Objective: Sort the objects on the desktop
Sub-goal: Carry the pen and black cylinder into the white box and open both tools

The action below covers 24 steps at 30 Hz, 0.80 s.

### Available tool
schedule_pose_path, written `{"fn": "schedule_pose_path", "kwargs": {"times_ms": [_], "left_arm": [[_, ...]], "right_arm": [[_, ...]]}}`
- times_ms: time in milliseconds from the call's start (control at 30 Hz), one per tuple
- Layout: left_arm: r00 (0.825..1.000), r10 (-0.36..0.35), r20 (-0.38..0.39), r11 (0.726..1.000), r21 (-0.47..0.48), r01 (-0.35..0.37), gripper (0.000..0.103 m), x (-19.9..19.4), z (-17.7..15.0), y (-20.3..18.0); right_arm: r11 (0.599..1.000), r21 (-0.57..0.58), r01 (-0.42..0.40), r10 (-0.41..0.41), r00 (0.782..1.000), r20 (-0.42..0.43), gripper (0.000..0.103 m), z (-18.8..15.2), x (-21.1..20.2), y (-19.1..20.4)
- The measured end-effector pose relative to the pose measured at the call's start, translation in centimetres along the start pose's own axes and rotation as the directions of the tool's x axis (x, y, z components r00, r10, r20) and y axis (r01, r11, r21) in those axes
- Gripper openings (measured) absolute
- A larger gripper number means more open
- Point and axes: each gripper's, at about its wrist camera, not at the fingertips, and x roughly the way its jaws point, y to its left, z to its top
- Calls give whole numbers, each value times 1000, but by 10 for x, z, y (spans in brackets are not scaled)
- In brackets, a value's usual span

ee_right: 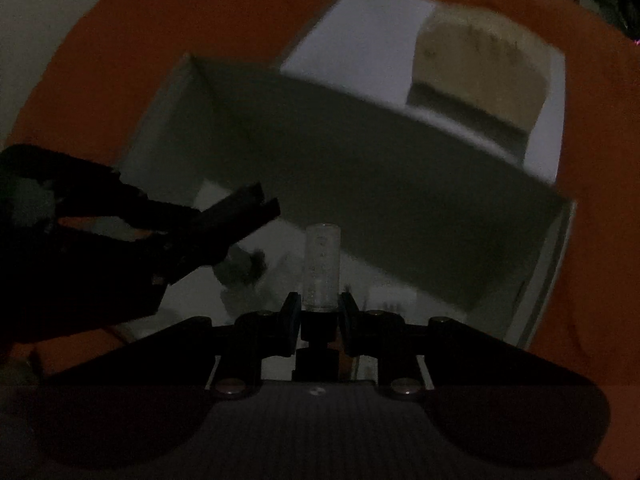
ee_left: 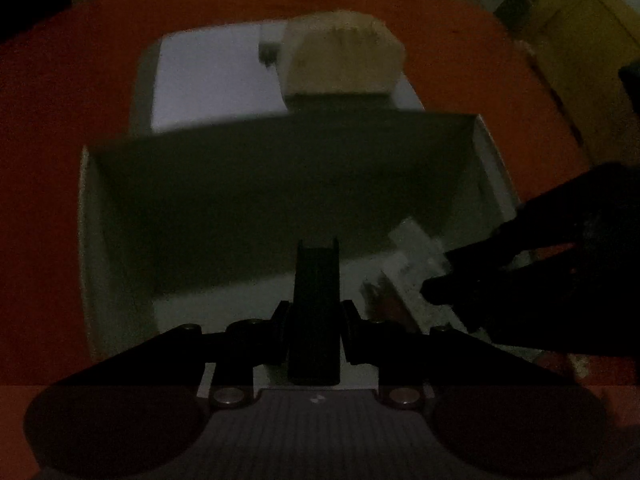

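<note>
The scene is very dark. My left gripper (ee_left: 316, 312) is shut on a dark flat block (ee_left: 316, 280) that stands up between its fingers, over the near compartment of a white box (ee_left: 116, 280). My right gripper (ee_right: 319, 316) is shut on a clear plastic tube (ee_right: 322, 268) over the same compartment. The right gripper shows as a dark shape in the left wrist view (ee_left: 452, 276), holding the pale tube (ee_left: 412, 252). The left gripper shows in the right wrist view (ee_right: 256, 204), with the dark block (ee_right: 244, 208) in it. A small dark object (ee_right: 244, 268) lies on the box floor.
The white box has a tall divider wall (ee_left: 280, 176) across its middle. Beyond it is a second compartment (ee_left: 212, 84) with a tan block (ee_left: 344, 60) at its far right. The box sits on an orange cloth (ee_left: 60, 100). A yellowish cabinet (ee_left: 588, 40) stands at the far right.
</note>
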Motion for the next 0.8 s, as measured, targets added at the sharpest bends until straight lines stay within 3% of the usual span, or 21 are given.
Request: {"fn": "schedule_pose_path", "kwargs": {"times_ms": [167, 467, 800], "left_arm": [[999, 51, 6, 999, 6, -51, 21, 11, -11, 2], [999, 34, -29, 999, -5, -34, 21, 26, -21, -1], [995, 87, -40, 996, 28, -85, 21, 29, -42, 2]], "right_arm": [[1000, -19, 4, -4, 1000, -29, 23, -14, 20, 6], [999, -50, 11, -17, 994, -105, 23, -34, 50, 17], [994, -105, 5, -18, 993, -121, 23, -34, 62, 19]]}}
